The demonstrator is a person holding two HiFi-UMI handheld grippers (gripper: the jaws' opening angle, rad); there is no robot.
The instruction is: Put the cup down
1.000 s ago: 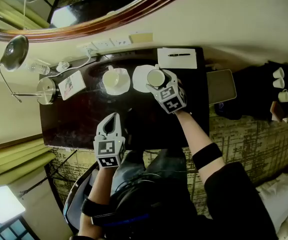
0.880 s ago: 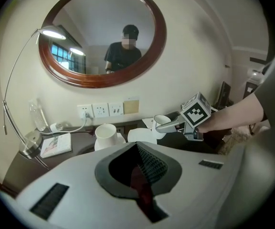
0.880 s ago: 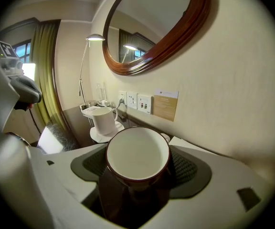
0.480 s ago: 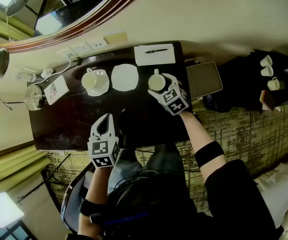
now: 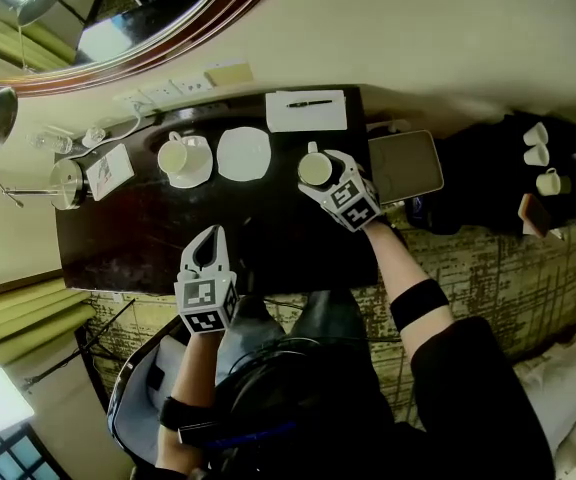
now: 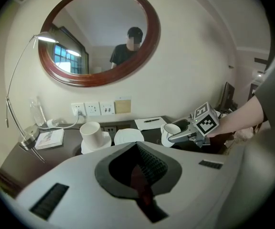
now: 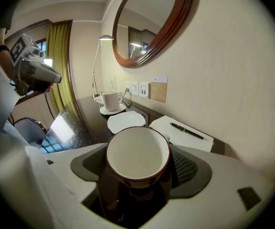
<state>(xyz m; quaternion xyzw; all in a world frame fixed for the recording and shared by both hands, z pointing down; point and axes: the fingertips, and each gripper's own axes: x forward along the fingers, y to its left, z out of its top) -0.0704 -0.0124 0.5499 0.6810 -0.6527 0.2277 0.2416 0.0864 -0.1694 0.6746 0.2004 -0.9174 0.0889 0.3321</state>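
A white cup with a dark rim [image 7: 137, 155] sits between the jaws of my right gripper [image 7: 138, 175], which is shut on it. In the head view the cup [image 5: 314, 168] and right gripper [image 5: 321, 175] are over the dark desk [image 5: 138, 248], just right of an empty white saucer [image 5: 245, 154]. Whether the cup's base touches the desk I cannot tell. My left gripper [image 5: 208, 242] is shut with nothing in it, near the desk's front edge. The left gripper view shows the held cup [image 6: 172, 129] at the right.
A second cup on its saucer [image 5: 183, 158] stands left of the empty saucer. A notepad with a pen [image 5: 306, 110] lies by the wall, a grey tablet [image 5: 405, 166] at the desk's right end. A lamp [image 5: 65, 183], a booklet [image 5: 108, 172] and a bottle occupy the left end.
My right gripper has carried the cup from over the empty saucer to the right of it and a little lower. The left gripper has shifted slightly along the desk's front edge.
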